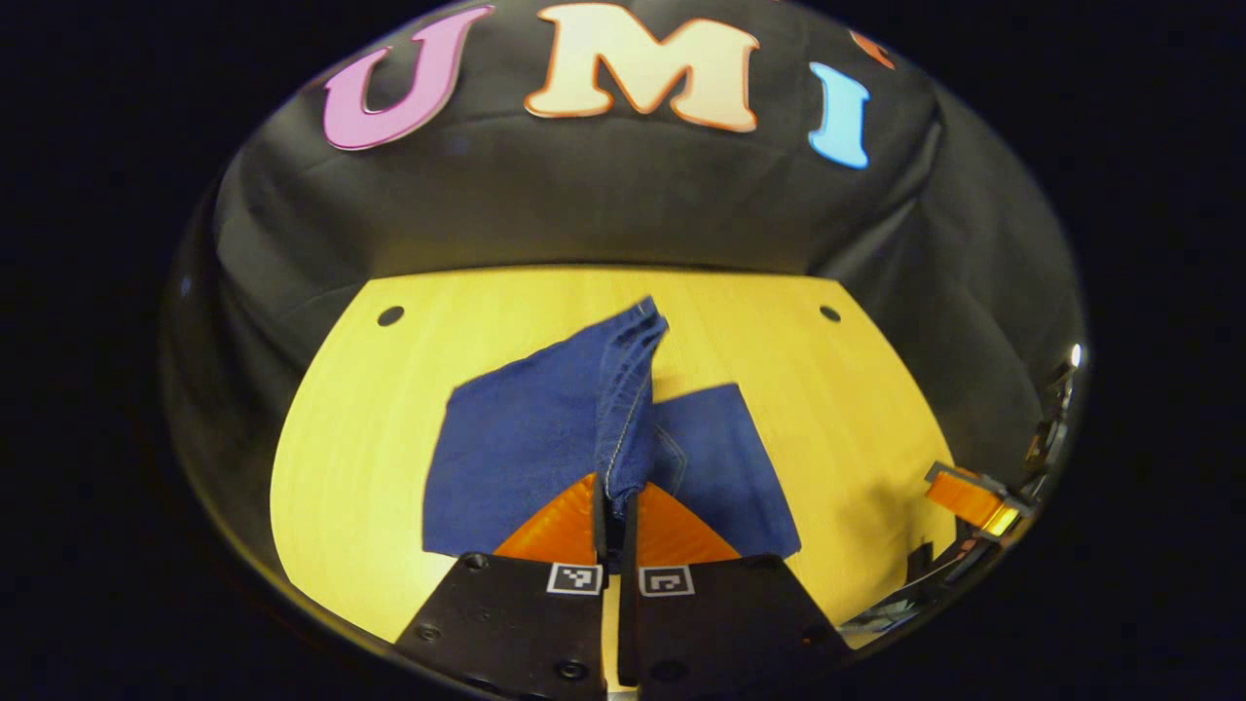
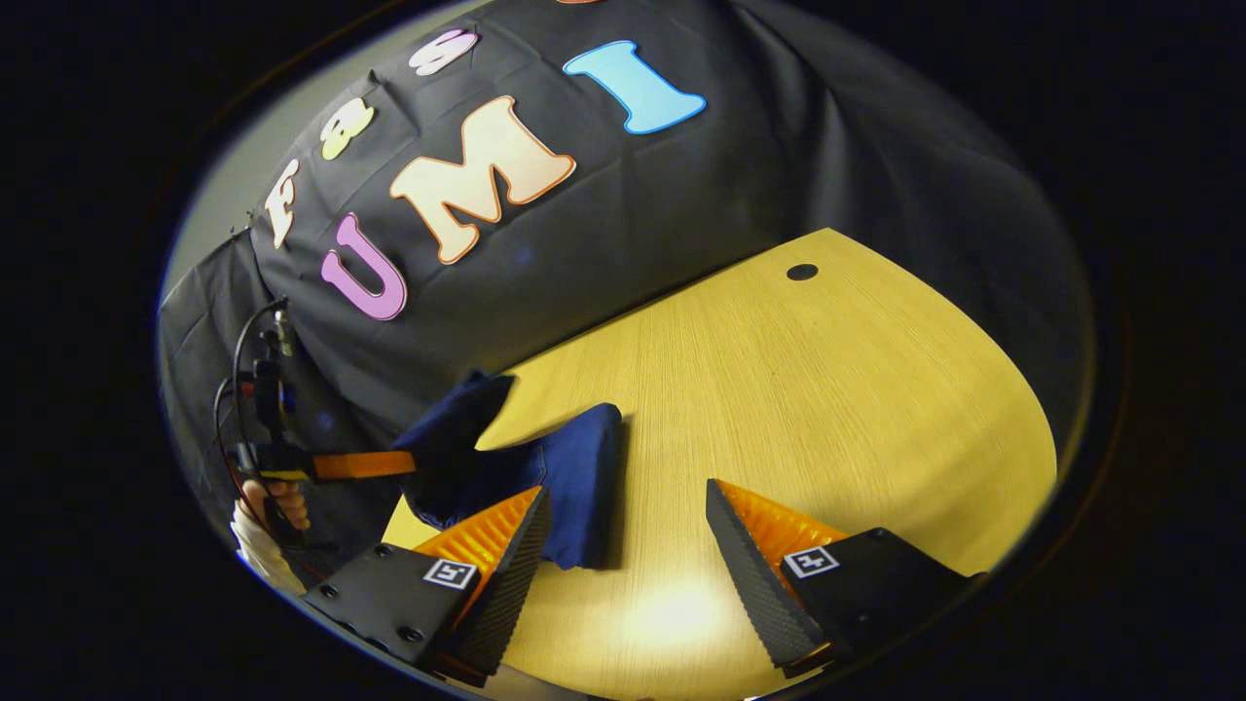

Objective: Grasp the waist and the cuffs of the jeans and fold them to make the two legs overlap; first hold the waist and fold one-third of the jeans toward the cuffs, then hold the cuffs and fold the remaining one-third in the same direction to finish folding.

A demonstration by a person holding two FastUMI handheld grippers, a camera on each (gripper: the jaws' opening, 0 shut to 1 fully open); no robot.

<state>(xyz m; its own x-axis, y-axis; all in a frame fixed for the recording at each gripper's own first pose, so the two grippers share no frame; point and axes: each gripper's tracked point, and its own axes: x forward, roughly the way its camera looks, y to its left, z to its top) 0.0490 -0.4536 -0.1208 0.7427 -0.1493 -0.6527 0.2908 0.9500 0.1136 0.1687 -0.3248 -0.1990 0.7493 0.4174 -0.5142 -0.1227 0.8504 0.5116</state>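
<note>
Dark blue jeans (image 1: 526, 448) lie partly folded on the yellow wooden table (image 1: 370, 448). My left gripper (image 1: 613, 506) is shut on a raised fold of the denim with a stitched hem that rises from its fingers toward the table's far side. In the right gripper view my right gripper (image 2: 628, 545) stands open above bare table, just right of the jeans (image 2: 574, 477). Farther left in that view, the left gripper (image 2: 389, 465) holds the lifted cloth, with a hand (image 2: 277, 501) behind it. The right gripper (image 1: 973, 497) shows at the right edge of the left gripper view.
The table (image 2: 827, 409) has round cable holes at its far corners (image 1: 390, 315) (image 1: 829, 313) (image 2: 801, 272). Black cloth walls close in behind and beside the table. Bare wood stretches to the right of the jeans.
</note>
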